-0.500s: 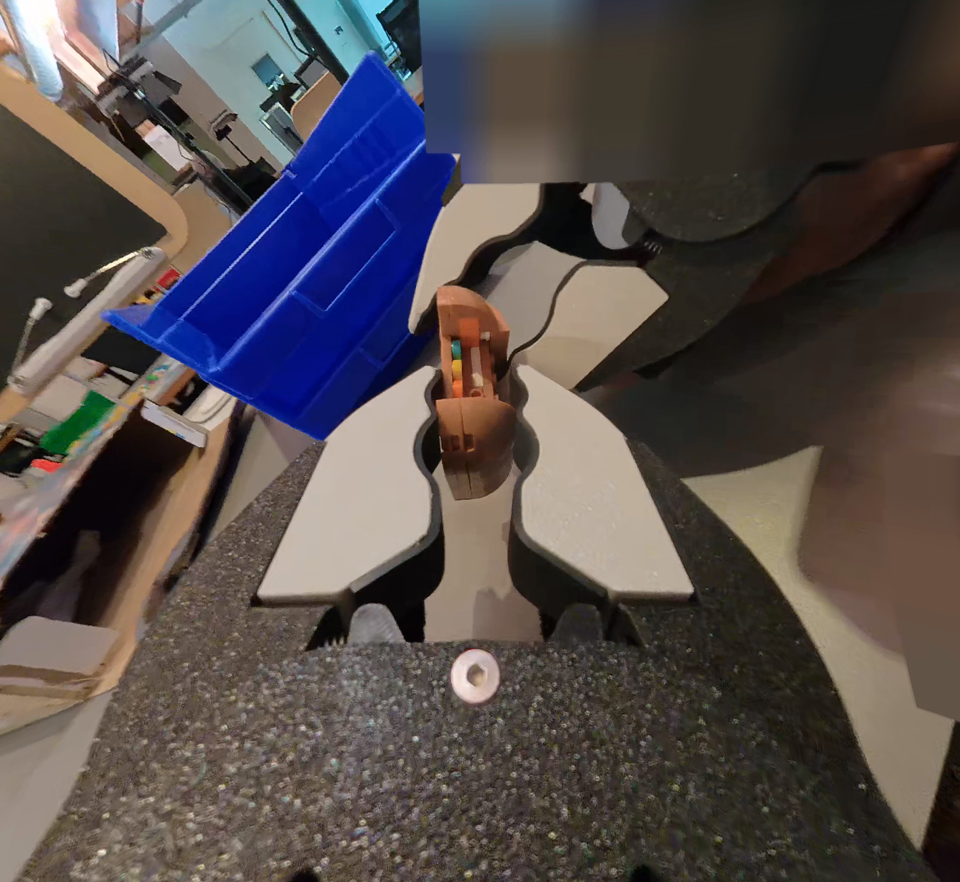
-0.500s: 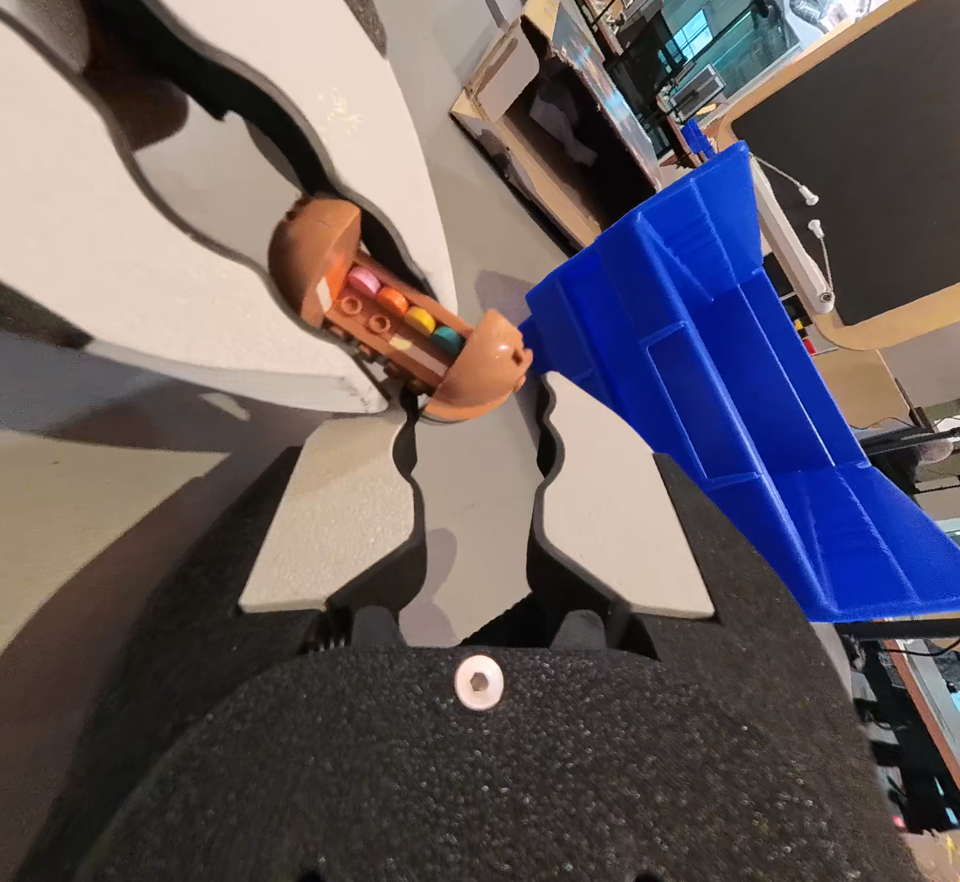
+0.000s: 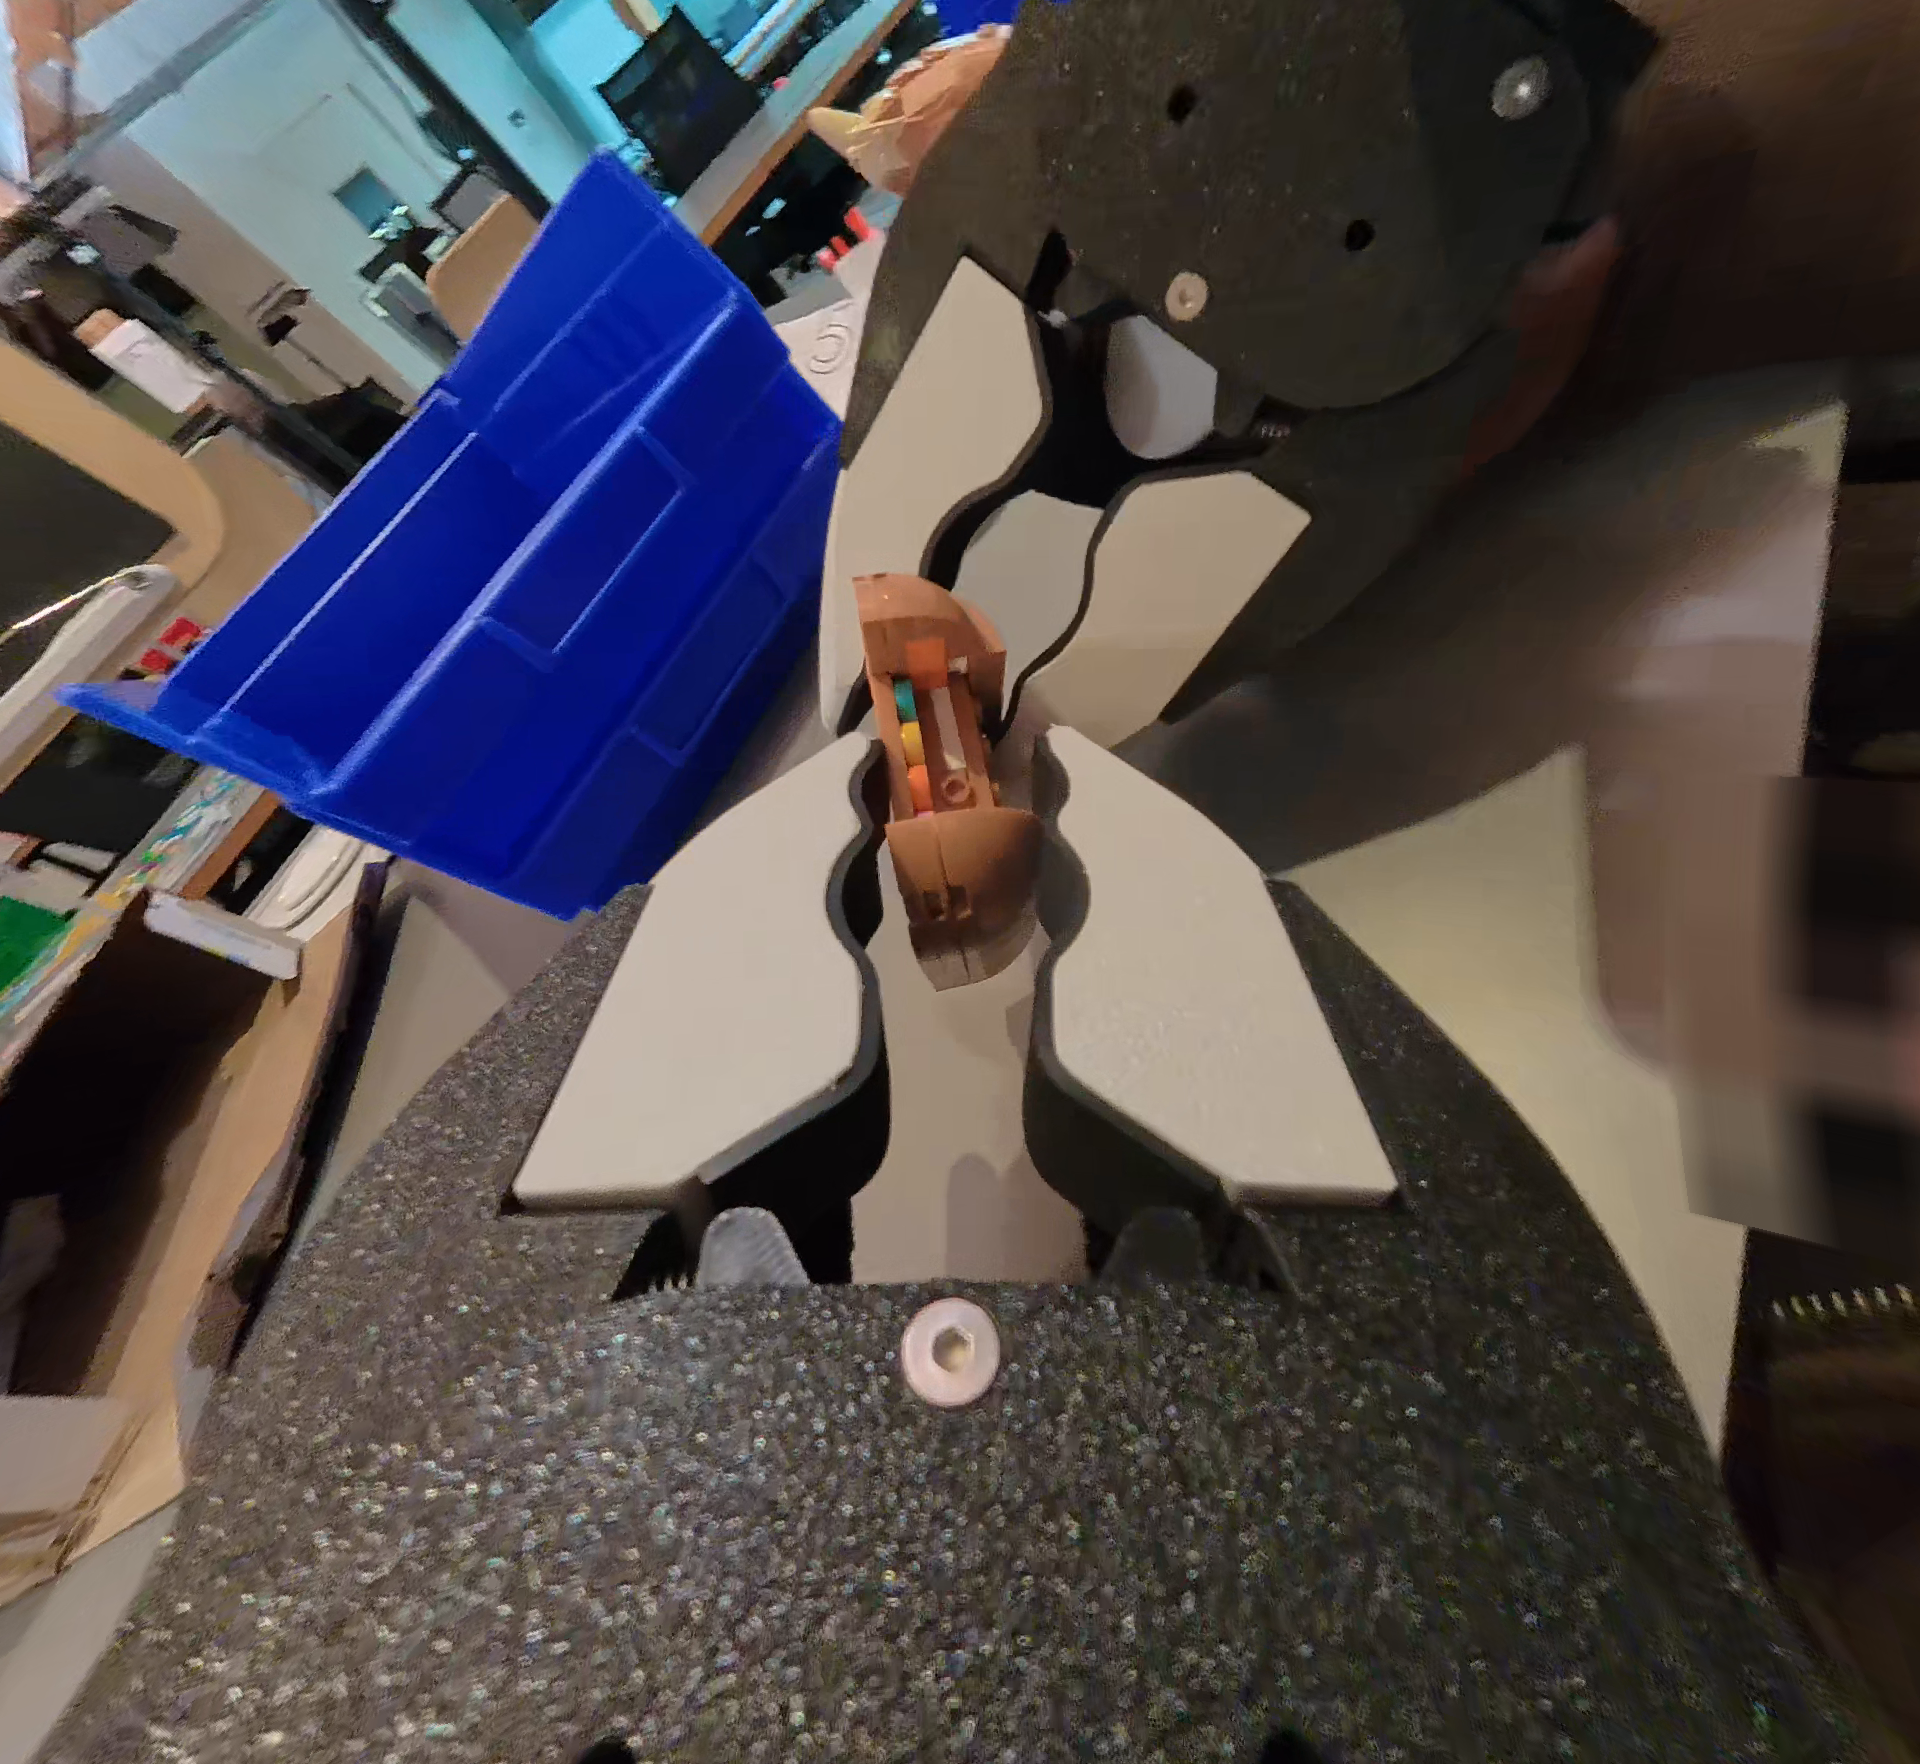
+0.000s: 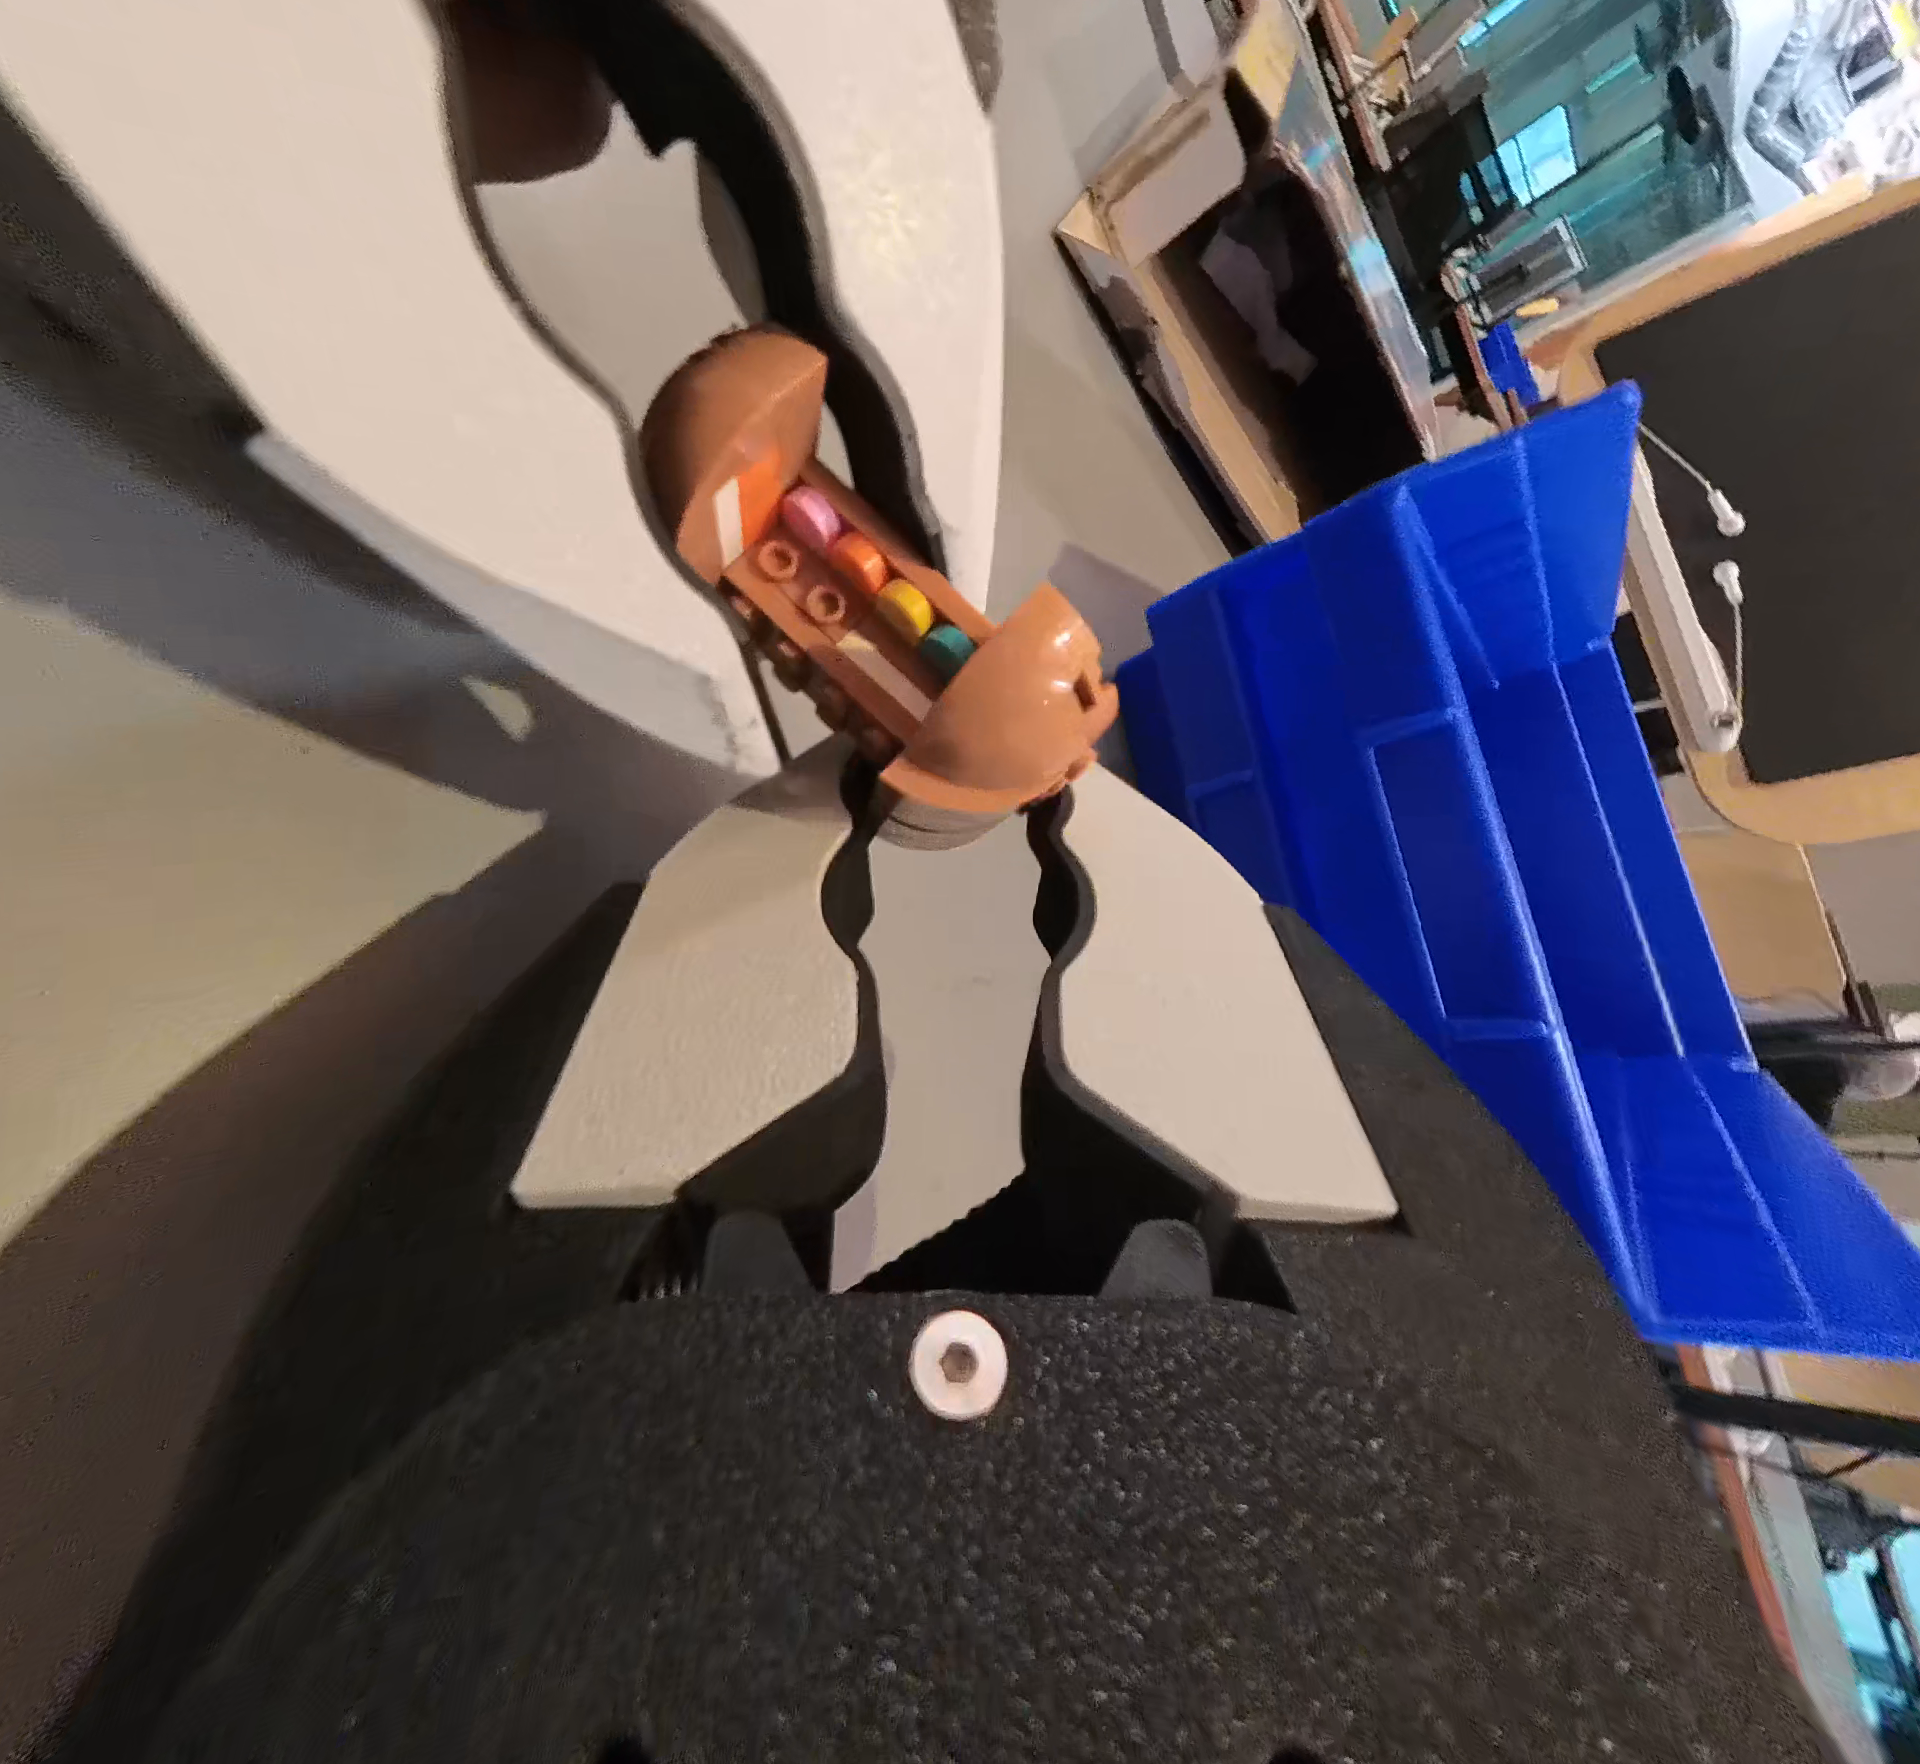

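Both tongs are pinching the same small brown brick model (image 3: pixel 940 779), one at each end, holding it up off the grey surface (image 3: pixel 1455 935). The left tongs (image 3: pixel 956 841) are pressed in on the rounded brown end nearest their camera. The right tongs (image 4: pixel 951 800) clamp the opposite rounded end just at their fingertips, so most of the model sticks out beyond them.

The model is long and narrow, with domed caps at both ends and an open middle. A row of small round studs sits there: pink (image 4: pixel 810 514), orange (image 4: pixel 857 561), yellow (image 4: pixel 902 608) and teal (image 4: pixel 945 649), beside a pale strip.

From the left view, the right tongs come in from above and beyond, fingers pointing back toward the camera. A blue bin (image 3: pixel 499 613) stands just behind the model, tipped in both views. Cluttered cardboard boxes (image 4: pixel 1247 301) and desks lie farther off.
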